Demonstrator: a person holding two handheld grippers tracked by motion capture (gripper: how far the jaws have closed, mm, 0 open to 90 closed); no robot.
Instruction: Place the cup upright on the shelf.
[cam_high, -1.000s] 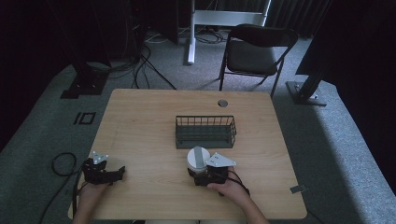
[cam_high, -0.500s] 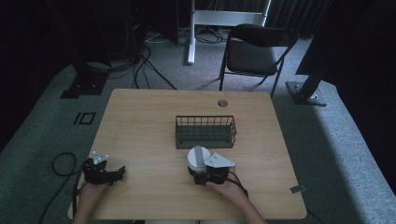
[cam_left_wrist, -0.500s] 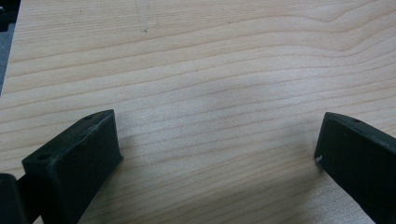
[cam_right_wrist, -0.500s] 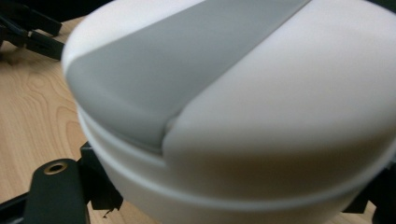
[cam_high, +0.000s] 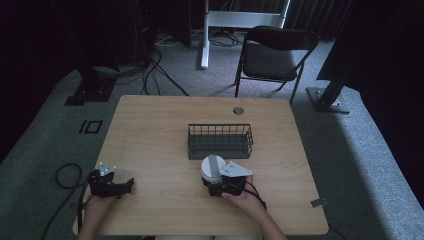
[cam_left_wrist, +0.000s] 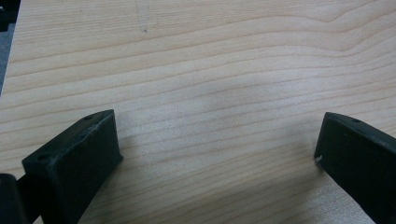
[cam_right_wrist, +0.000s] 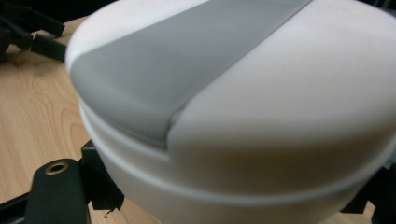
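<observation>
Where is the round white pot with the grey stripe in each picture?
High view: the white pot sits low and centre, just in front of the wire basket, at the right gripper.
Left gripper view: not in it.
Right gripper view: the pot looms close between the black jaws.
Shared landmark: the wooden table.

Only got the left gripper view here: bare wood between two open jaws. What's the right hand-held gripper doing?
Observer: The right hand-held gripper is closed on a white round container with a grey band across its lid.
Operator: Anywhere to drop it?
Observer: A dark wire basket stands just beyond it, mid-table.
Operator: Anything in the basket?
Observer: The high view shows nothing inside it.
Operator: Where's my gripper on the table?
Observer: The left hand-held gripper sits near the front left corner of the table, jaws pointing toward the right one.
</observation>
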